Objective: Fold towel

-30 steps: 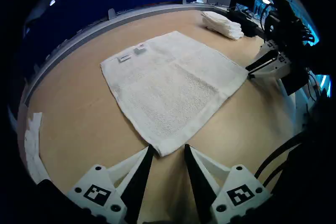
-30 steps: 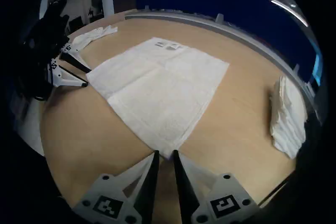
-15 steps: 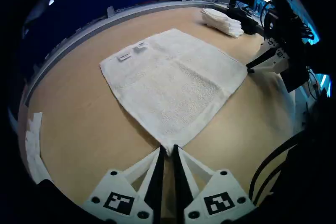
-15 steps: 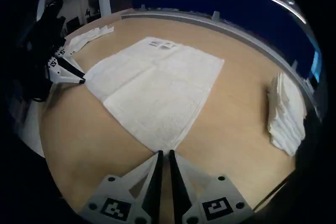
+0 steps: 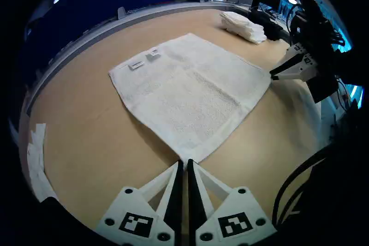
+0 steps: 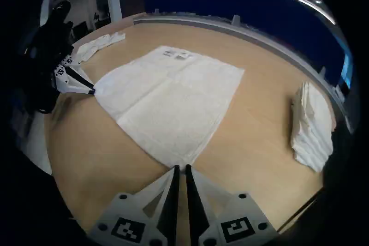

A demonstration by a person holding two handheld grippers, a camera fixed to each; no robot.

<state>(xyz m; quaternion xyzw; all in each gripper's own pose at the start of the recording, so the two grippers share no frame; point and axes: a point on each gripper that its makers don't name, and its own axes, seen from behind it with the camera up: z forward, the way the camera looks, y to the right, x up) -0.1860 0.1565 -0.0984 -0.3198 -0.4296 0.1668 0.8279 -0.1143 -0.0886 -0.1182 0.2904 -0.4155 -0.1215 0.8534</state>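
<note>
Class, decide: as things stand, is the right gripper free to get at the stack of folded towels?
Probably not at once: the right gripper looks shut on a corner of the spread towel and must let go first. Beyond that, only bare table lies between it and the stack.

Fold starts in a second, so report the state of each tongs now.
Left tongs: closed on one corner of the towel.
Right tongs: closed on another corner of the towel.

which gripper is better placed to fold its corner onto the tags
Probably left. The left gripper pinches the towel corner on the same side edge as the tags; the right gripper holds the corner on the opposite side.
</note>
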